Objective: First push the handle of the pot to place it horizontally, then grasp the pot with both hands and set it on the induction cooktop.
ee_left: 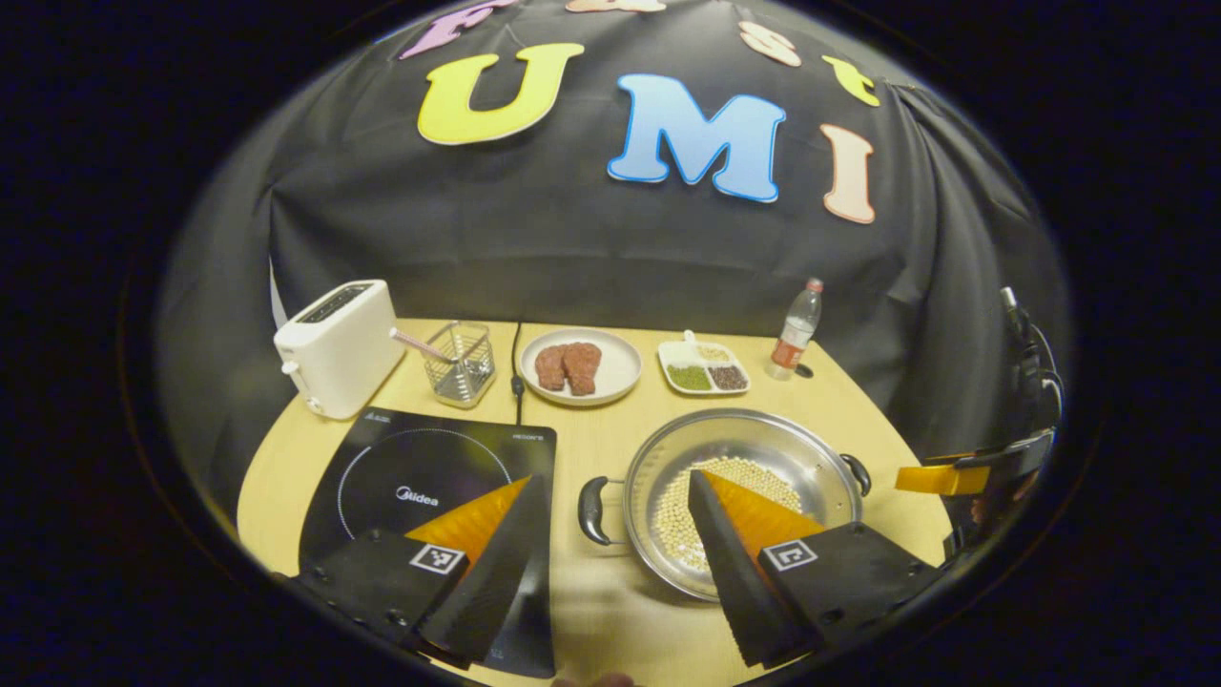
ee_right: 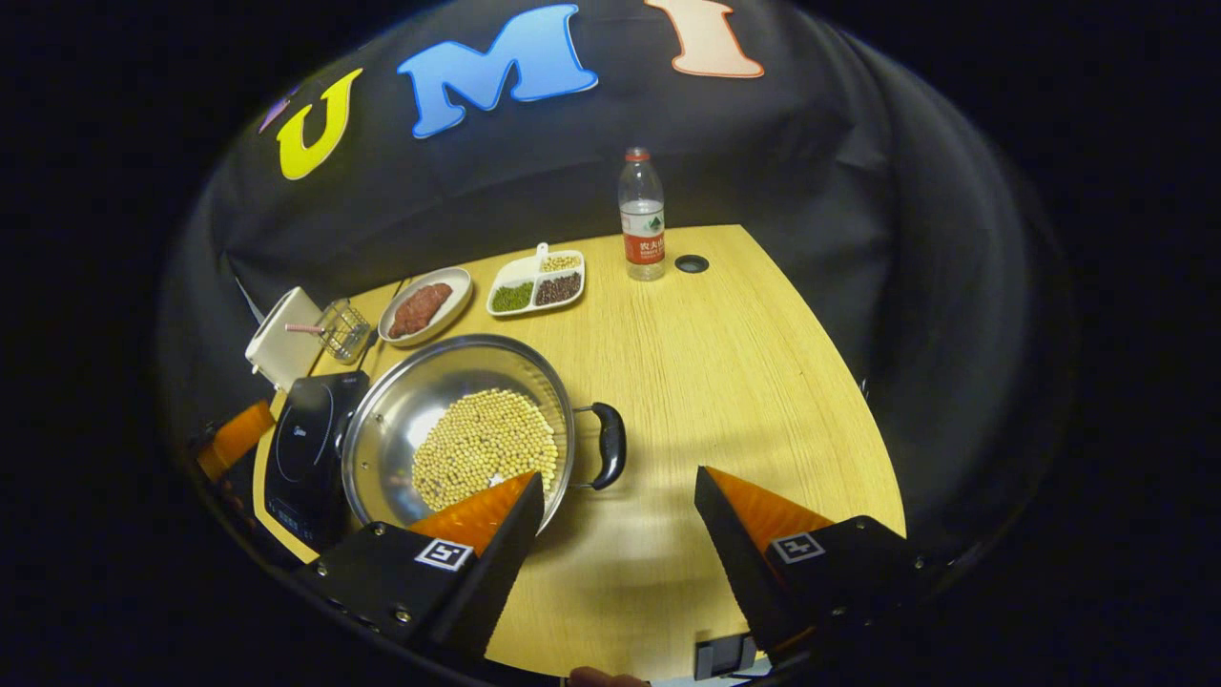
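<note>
Wooden table (ee_left: 610,448) spans the lower half of the left gripper view; in the right gripper view it runs from centre to lower right. Induction cooktop (ee_left: 429,477) sits lower left in the left gripper view, flat on the table, nothing on it. Pot (ee_left: 739,496), a steel pan with pale beans (ee_left: 687,506) inside, sits just right of the cooktop, lower centre, not on it. In the right gripper view the pot (ee_right: 458,429) is centre left with the cooktop (ee_right: 310,448) at its left edge. One black handle (ee_left: 593,510) sticks out toward the cooktop; the other handle (ee_right: 609,446) points right in the right gripper view, both lying about level.

Left gripper (ee_left: 608,510) is spread wide, holding nothing, one finger over the cooktop, the other over the pot rim. Right gripper (ee_right: 618,501) also wide, holding nothing, straddling the handle side of the pot; whether a finger touches the rim can't be told.

Toaster (ee_left: 339,348) at upper left of the table, wire basket (ee_left: 460,363) beside it, plate of meat (ee_left: 580,367) at centre back, divided dish of grains (ee_left: 704,367) to its right, water bottle (ee_left: 796,329) furthest right.
</note>
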